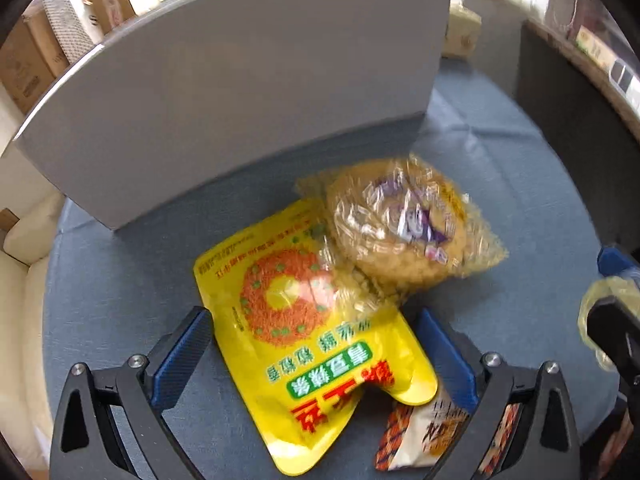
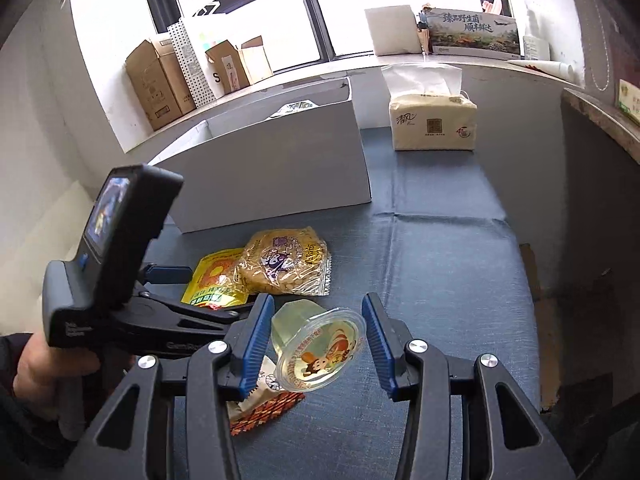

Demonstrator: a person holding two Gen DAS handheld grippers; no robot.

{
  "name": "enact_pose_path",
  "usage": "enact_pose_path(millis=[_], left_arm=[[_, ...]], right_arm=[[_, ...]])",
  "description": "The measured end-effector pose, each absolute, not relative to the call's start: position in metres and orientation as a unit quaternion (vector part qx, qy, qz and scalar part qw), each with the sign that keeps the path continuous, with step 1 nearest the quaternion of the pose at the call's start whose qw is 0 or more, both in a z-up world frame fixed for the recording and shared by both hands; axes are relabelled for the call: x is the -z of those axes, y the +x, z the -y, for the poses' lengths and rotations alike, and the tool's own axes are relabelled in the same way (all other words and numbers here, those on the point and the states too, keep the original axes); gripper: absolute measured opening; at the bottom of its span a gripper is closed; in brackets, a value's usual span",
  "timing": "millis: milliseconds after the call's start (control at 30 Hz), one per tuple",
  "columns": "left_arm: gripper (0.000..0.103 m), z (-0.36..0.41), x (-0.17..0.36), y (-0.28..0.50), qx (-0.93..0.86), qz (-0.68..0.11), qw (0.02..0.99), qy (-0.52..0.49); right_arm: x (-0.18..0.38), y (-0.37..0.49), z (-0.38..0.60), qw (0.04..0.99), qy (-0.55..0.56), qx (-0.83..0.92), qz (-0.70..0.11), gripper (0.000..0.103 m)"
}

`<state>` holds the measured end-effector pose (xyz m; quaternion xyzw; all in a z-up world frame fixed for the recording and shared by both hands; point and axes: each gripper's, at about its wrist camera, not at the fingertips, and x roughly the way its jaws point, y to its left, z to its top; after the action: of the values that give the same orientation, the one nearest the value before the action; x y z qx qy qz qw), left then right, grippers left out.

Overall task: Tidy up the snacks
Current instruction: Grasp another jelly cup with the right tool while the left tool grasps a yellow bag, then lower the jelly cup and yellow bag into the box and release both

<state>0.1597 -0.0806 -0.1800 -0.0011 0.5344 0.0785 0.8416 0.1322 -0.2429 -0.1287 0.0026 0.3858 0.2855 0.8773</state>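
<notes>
Jelly cup (image 2: 318, 354) between right gripper (image 2: 318, 350) fingers (image 2: 256, 344), above blue tablecloth (image 2: 440, 280).

Bright windows (image 2: 248, 16) light a sill (image 2: 304, 72) holding cardboard boxes (image 2: 160, 80) above a blue-clothed table (image 2: 440, 264).

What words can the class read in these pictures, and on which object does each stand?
"清风": tissue pack.
"臻品野生菌 顺丰鲜达": box on the windowsill.
"S": white paper bag.
Too blurred or small to read: yellow pouch, noodle packet, jelly cup.
</notes>
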Motion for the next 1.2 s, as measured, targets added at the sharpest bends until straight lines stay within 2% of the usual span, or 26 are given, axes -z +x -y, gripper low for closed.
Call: enact_pose_path(millis=[67,100,167,200,333,500,700,933,1200], left_arm=[[0.103,0.077,0.18,0.156,-0.074,-0.529,0.845,-0.006],[0.1,0.072,0.181,0.153,-0.064,-0.532,0.844,-0.019],[0.087,0.059,0.179,0.145,-0.046,-0.532,0.844,-0.043],[0.072,0.053,0.176,0.14,-0.047,-0.529,0.846,-0.04],[0.056,0.014,0.172,0.121,-0.047,-0.524,0.846,-0.084],[0.049,-0.018,0.163,0.103,-0.054,-0.505,0.856,-0.099],[0.045,-0.038,0.139,0.088,-0.044,-0.471,0.875,-0.106],[0.045,-0.037,0.079,0.082,-0.024,-0.426,0.9,-0.089],[0.046,-0.036,0.008,0.099,-0.022,-0.38,0.921,-0.082]], right_arm=[[0.128,0.132,0.246,0.878,0.006,-0.284,-0.385,0.05],[0.128,0.132,0.247,0.878,0.009,-0.285,-0.385,0.05],[0.127,0.13,0.247,0.878,0.009,-0.287,-0.383,0.05],[0.126,0.13,0.247,0.878,0.01,-0.288,-0.383,0.05],[0.126,0.127,0.244,0.878,0.012,-0.295,-0.378,0.05],[0.129,0.125,0.232,0.872,0.007,-0.304,-0.383,0.05],[0.126,0.122,0.219,0.87,-0.001,-0.314,-0.381,0.05],[0.108,0.125,0.206,0.872,-0.007,-0.327,-0.363,0.05],[0.058,0.151,0.179,0.876,0.005,-0.361,-0.321,0.05]])
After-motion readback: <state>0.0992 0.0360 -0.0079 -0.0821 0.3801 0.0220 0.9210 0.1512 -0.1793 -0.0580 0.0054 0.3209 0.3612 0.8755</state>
